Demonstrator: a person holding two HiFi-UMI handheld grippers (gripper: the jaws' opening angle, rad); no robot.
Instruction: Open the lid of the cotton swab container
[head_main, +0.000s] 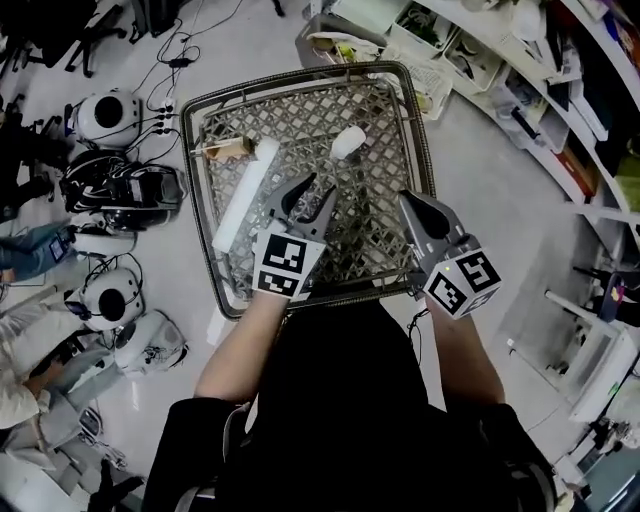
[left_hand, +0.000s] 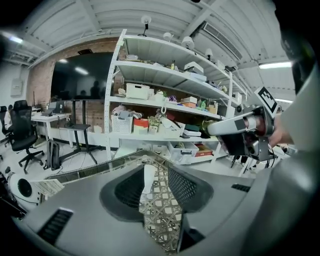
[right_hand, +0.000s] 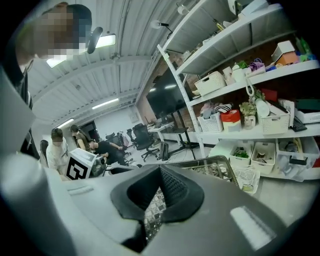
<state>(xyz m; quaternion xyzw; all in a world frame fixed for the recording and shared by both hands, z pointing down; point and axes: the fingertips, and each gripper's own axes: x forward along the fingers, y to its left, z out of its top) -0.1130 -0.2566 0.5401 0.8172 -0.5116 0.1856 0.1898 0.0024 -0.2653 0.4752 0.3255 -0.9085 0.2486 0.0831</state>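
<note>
Over a lattice-topped counter (head_main: 380, 120), seen steeply from above, the left claw (head_main: 322, 185) has its two dark jaws standing apart, with nothing between the pads. Ahead of it and slightly to its right lies the cotton swab container (head_main: 348, 142), close to the jaw tips but not touching them. In the left gripper view the container shows through the gap between the jaws, nearer the left jaw, lying on the woven surface with one end pointing toward the camera.

The right claw (head_main: 408, 200) is at the counter's right side with its jaws closed together and holding nothing. It is well apart from the container. Its own view shows only a sliver of lattice below the meeting tips.

The container is a small, plain white piece with rounded ends, lying on its side. It is too small in every view to tell where the lid meets the body, or whether the lid is on.

Left of the left claw, a long white tube (head_main: 245, 195) lies at a slant on the counter. Beyond the tube's far end sits a small brown and white item (head_main: 228, 150), too blurred to identify.

Each claw carries a marker cube, and the left one (head_main: 285, 265) hides the hand behind it. White shelves (head_main: 560, 80) crowded with bins line the right edge, cut off by the frame. Round white devices (head_main: 105, 115) and cables sit on the floor to the left.
</note>
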